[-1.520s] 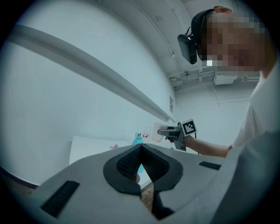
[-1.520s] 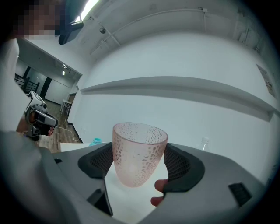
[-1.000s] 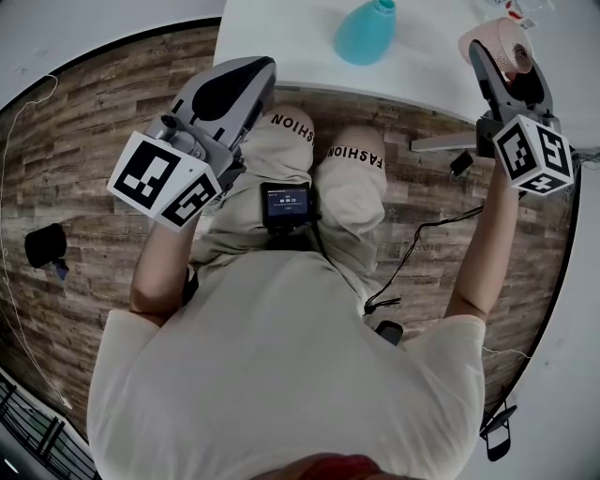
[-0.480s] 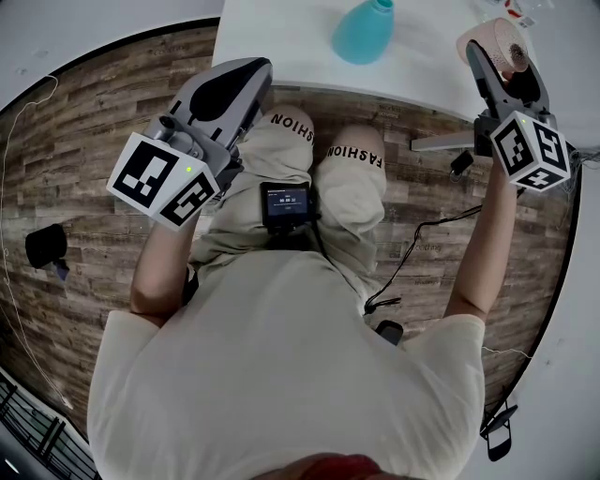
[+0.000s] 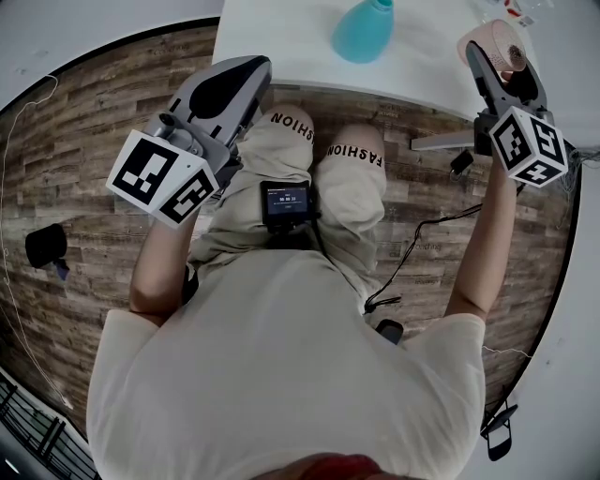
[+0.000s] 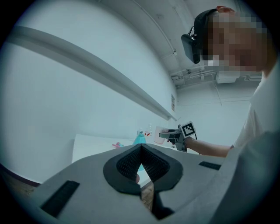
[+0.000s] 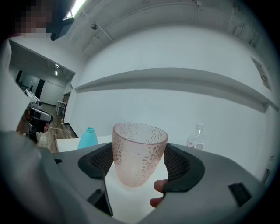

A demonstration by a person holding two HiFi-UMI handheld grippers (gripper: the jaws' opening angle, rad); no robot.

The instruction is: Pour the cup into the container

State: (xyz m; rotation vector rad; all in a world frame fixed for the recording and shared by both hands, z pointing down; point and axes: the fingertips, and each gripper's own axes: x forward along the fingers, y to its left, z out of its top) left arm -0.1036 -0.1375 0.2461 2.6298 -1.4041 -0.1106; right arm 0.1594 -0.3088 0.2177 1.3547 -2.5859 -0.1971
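A pink dimpled cup (image 7: 140, 153) stands upright between the jaws of my right gripper (image 7: 141, 162), which is shut on it. In the head view the cup (image 5: 499, 39) and right gripper (image 5: 495, 58) hang over the right end of the white table (image 5: 281, 37). I cannot see what is inside the cup. A teal bottle-shaped container (image 5: 366, 28) stands on the table to the left of the cup; it also shows as the container (image 7: 89, 138) and the container (image 6: 140, 138). My left gripper (image 5: 255, 73) is shut and empty, held at the table's near edge above the knees; its pads meet at the left gripper (image 6: 141, 148).
A clear water bottle (image 7: 197, 136) stands on the table beyond the cup. A small screen device (image 5: 286, 200) sits on the person's lap. A cable (image 5: 422, 234) runs over the wooden floor, and a grey leg (image 5: 441, 142) sticks out under the table's right side.
The right gripper with the cup has shifted slightly; its marker cube has turned a little. The left gripper has stayed almost where it was.
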